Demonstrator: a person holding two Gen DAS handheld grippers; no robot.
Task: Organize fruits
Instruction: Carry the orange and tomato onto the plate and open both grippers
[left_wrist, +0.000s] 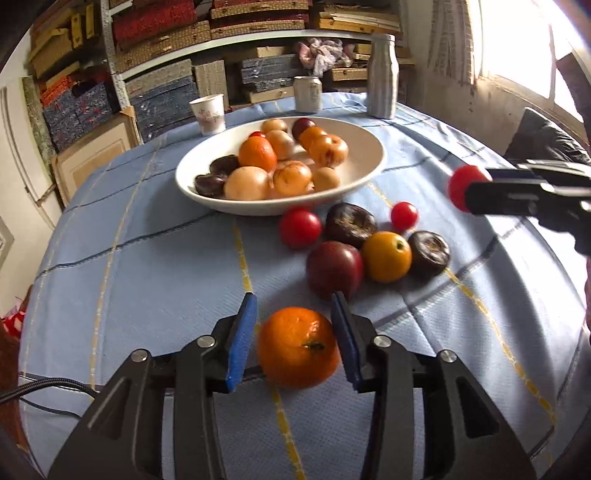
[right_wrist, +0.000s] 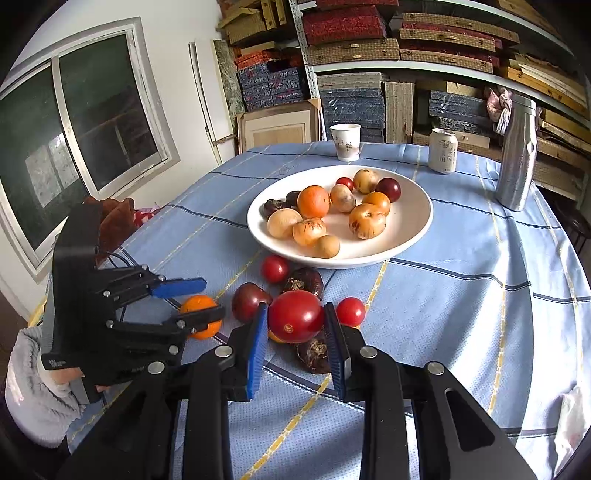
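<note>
A white bowl holds several fruits on a blue checked tablecloth. My left gripper is open, its blue pads on either side of an orange that rests on the cloth. My right gripper is shut on a red tomato and holds it above the table. Loose fruits lie in front of the bowl: a red tomato, a small tomato, dark fruits, a plum and a yellow-orange fruit.
A paper cup, a can and a silver bottle stand behind the bowl. Shelves of stacked boxes fill the back wall. The table edge curves away on the left and right.
</note>
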